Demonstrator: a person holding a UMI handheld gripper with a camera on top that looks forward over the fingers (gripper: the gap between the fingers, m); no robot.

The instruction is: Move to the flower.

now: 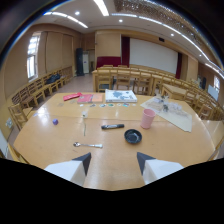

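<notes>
Wooden table [55, 132] | claw [114, 162] open, empty | classroom chairs [122, 77] beyond

Flower [84, 124] looks like a thin stem with a small pale head, hard for me to make out more than that. It's lying flat on the table [45, 135], stem pointing roughly back at me, head at the far end. It sits well beyond my gripper [114, 161], whose fingers are spread apart, just past the spoon [88, 145].
</notes>
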